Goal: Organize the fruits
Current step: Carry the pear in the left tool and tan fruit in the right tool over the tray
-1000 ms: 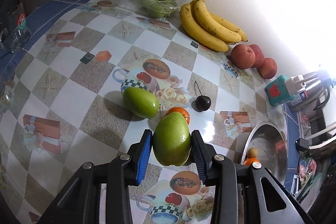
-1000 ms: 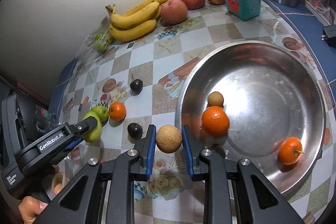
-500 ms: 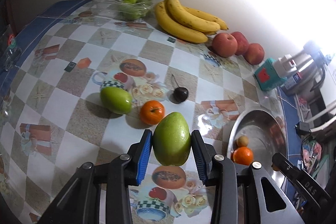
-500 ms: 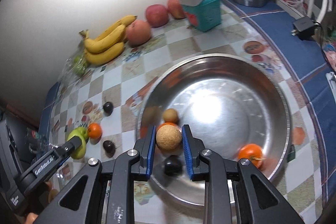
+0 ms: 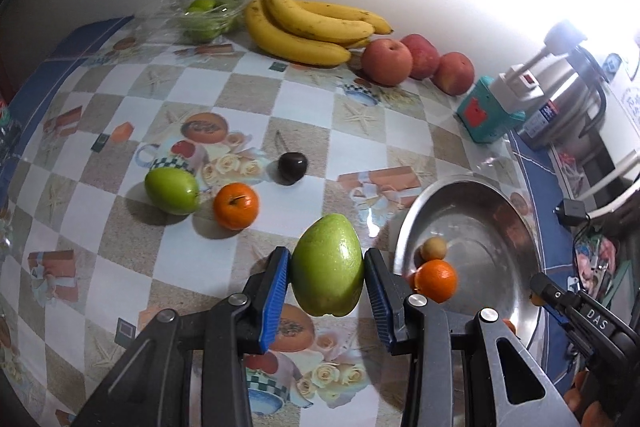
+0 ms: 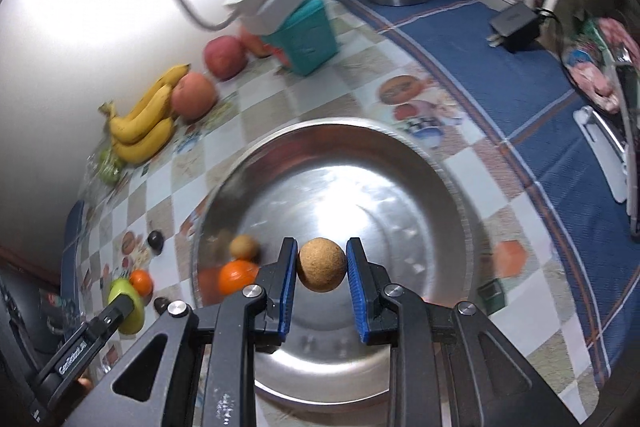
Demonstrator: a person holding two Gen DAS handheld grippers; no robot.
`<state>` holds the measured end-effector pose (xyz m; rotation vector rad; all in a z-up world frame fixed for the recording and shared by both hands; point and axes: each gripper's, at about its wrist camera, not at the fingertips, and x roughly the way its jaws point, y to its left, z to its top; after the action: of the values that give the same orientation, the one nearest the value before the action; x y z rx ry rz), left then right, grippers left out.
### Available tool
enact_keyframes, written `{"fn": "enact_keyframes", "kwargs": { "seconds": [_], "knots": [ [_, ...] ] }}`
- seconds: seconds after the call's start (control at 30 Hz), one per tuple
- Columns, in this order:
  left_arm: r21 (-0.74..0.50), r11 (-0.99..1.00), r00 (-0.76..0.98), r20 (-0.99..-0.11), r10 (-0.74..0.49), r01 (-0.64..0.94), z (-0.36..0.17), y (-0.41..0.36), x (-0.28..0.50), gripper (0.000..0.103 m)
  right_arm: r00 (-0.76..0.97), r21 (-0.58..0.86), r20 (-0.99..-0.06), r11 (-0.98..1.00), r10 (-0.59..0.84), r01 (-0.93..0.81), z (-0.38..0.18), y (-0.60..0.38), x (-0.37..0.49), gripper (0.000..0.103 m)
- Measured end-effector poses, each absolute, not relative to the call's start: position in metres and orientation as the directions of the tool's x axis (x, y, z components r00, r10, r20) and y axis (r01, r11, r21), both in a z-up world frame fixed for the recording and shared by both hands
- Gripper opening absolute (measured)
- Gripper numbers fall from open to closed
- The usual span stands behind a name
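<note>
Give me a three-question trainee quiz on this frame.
1. True or false: the right gripper holds a round brown fruit over the steel bowl.
2. What does the left gripper hold? A) banana B) green mango C) orange
3. Fill in: on the tablecloth, beside the green apple, lies an ____.

Key: 1 true; 2 B; 3 orange.
</note>
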<state>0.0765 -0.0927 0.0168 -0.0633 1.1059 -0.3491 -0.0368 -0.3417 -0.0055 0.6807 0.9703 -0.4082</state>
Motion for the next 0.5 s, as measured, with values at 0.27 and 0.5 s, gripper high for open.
{"fn": "enact_keyframes", "kwargs": {
  "seconds": [0.27, 0.5],
  "knots": [
    [-0.193, 0.918, 0.383, -0.864, -0.327, 0.347, 0.026, -0.140, 0.073, 0.041, 0.507, 0.350, -0.861, 0.686, -0.032, 0.638, -0.011, -0.361, -0.048, 0.026],
    [-0.168, 0.882, 0.372, -0.860, -0.350, 0.441, 0.032, -0.186, 0.065, 0.041, 0.494, 0.348, -0.869, 0.684, -0.020, 0.641, -0.019, -0.361, -0.045, 0.026]
  ]
}}
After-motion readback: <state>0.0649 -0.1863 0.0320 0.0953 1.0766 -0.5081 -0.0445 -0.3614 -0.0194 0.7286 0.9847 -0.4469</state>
